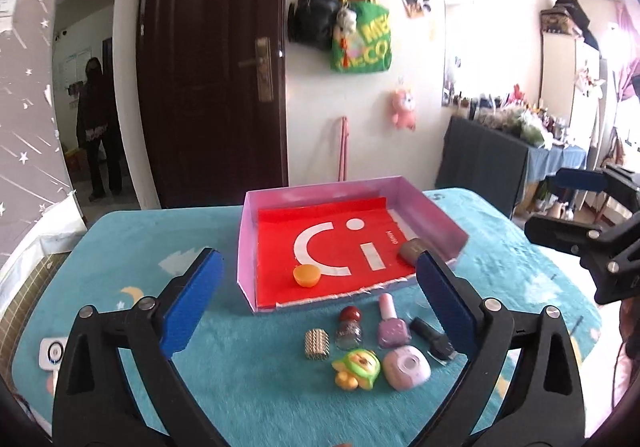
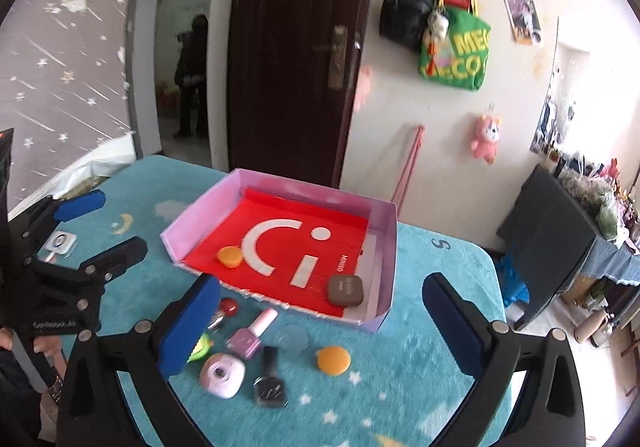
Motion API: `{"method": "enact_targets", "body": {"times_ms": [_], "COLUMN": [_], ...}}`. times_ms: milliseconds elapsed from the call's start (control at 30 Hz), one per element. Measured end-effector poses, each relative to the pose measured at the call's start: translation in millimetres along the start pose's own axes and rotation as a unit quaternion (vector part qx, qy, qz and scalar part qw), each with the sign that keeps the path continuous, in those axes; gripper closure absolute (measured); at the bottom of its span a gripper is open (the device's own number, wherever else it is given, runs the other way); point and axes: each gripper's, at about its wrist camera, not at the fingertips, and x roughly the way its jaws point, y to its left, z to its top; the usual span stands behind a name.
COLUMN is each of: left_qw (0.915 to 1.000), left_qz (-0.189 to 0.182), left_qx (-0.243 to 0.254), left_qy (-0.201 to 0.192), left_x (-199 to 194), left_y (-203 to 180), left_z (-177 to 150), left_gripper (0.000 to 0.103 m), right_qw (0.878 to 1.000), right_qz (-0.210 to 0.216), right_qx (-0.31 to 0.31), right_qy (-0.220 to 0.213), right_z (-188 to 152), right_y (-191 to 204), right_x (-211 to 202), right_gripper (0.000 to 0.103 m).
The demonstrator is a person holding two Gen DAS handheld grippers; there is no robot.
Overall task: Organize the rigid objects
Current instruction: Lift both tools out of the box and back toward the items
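The left tongs [image 1: 320, 287] are wide open and hold nothing; they hang above the near part of the surface [image 1: 140, 231], which has a teal cloth with stars and moons. The right tongs [image 2: 320, 311] are also wide open and empty.

On the far half of the surface stands a shallow pink box [image 1: 250, 223] with a red sheet on its bottom. Inside it, a small orange cap [image 1: 306, 275] lies near the front wall on the left, and a brown rounded case [image 2: 346, 290] lies in the near right corner.

Just in front of the box, the other things lie in a loose group on the cloth: a red-capped bottle [image 1: 350, 327], a purple nail polish bottle [image 1: 391, 325], a black nail polish bottle [image 2: 270, 381], a gold ribbed cylinder [image 1: 317, 344], a green and yellow toy figure [image 1: 356, 369] and a pale pink round case [image 1: 406, 369]. To the right of this group, an orange round piece [image 2: 334, 359] lies apart on the cloth, with a clear round lid [image 2: 292, 339] just beside it. A small white device [image 1: 53, 352] lies far to the left.
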Motion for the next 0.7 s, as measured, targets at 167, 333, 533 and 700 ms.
{"method": "enact_targets", "body": {"times_ms": [167, 333, 533, 700], "left_qw": [0.9996, 0.9993, 0.9989, 0.9990], "left_qz": [-0.010, 0.008, 0.027, 0.027], "left_qx": [-0.011, -0.018, -0.011, -0.028], "left_qy": [-0.023, -0.030, -0.036, -0.022], "left_x": [-30, -39, -37, -33], "left_y": [-6, -12, -18, -11], "left_z": [-27, -58, -93, -117], "left_gripper": [0.000, 0.000, 0.000, 0.000], "right_qw": [0.999, 0.998, 0.996, 0.993], "right_qz": [-0.005, -0.005, -0.034, -0.019], "right_qx": [0.006, 0.040, 0.052, 0.092], "right_qy": [-0.035, -0.045, -0.067, -0.071], "right_z": [-31, -71, -119, -152], "right_y": [10, 14, 21, 19], "right_x": [-34, -43, -45, -37], "right_gripper": [0.000, 0.000, 0.000, 0.000]}}
